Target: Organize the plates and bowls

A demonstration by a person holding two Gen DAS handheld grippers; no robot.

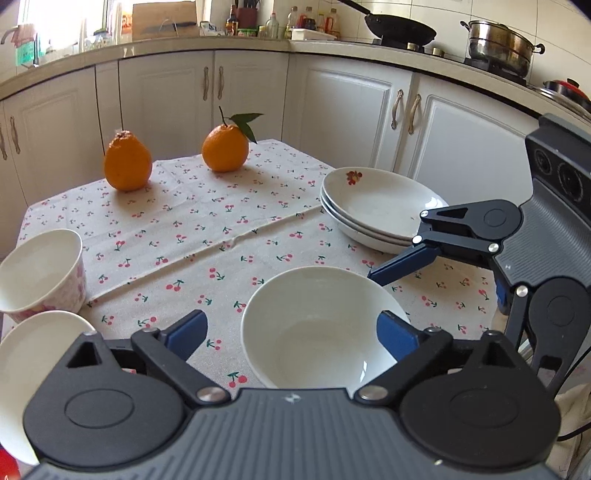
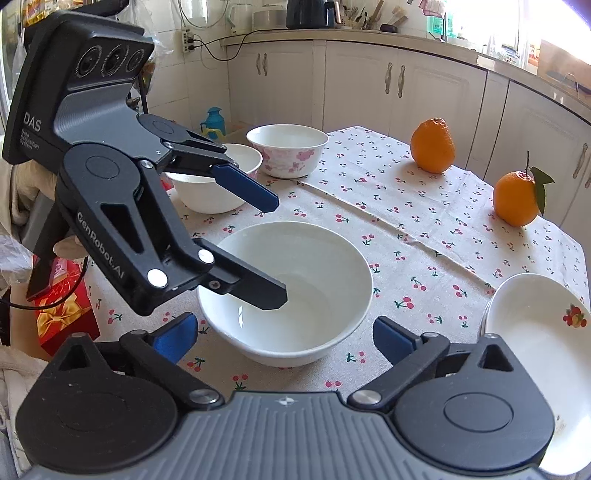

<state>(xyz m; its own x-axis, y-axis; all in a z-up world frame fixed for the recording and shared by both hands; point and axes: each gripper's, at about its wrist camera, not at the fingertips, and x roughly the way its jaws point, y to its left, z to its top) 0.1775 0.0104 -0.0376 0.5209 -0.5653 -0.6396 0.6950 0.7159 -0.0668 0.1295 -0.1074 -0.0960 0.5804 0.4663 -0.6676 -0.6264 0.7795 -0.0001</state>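
1. Here the white bowl sits upright, mouth up, on the worktop.
2. The left hand-held gripper gapes wide, one finger over the bowl's rim, one inside; contact unclear.
3. The right hand-held gripper hangs open, empty, just short of it.
4. Stacked plates are partly hidden.

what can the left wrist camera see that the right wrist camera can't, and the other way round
Only the left wrist view shows the black wok and steel pot on the stove.

Only the right wrist view shows the blue kettle on the floor and the red gift box.

Both show the plain white bowl, two oranges, the stacked white plates, the pink-flowered bowl, and the cherry-print tablecloth.
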